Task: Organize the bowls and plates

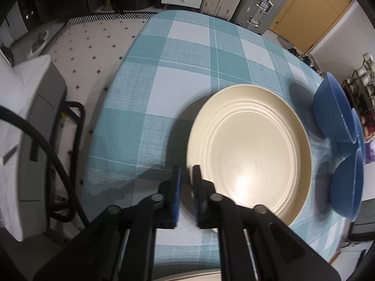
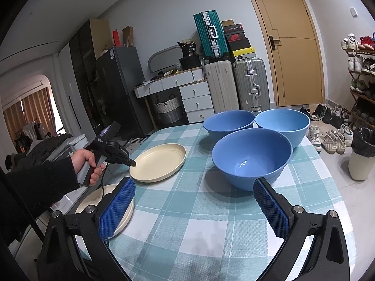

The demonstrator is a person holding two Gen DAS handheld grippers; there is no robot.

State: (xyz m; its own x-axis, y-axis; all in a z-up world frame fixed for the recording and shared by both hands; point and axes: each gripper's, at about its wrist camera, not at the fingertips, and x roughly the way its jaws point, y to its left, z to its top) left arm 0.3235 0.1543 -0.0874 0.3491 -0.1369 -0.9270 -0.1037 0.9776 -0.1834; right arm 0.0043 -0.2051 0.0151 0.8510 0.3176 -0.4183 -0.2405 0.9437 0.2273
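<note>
A cream plate point(image 1: 253, 149) lies on the teal checked table; it also shows in the right wrist view point(image 2: 159, 161). My left gripper point(image 1: 187, 172) is shut on its near left rim, one finger on each side; in the right wrist view it point(image 2: 132, 163) meets the plate's left edge. A stack of cream plates point(image 2: 93, 201) sits at the table's near left corner. Three blue bowls stand upright together: one near point(image 2: 252, 158), one far left point(image 2: 228, 121), one far right point(image 2: 282, 124). In the left wrist view they point(image 1: 332, 110) sit right of the plate. My right gripper point(image 2: 194, 201) is open and empty, in front of the near bowl.
The table point(image 2: 199, 222) has a teal checked cloth. Its left edge drops to a tiled floor point(image 1: 89, 44). Suitcases point(image 2: 250, 84), white drawers point(image 2: 196, 98) and a door stand beyond the table. A bin point(image 2: 361, 154) and shoes are on the right.
</note>
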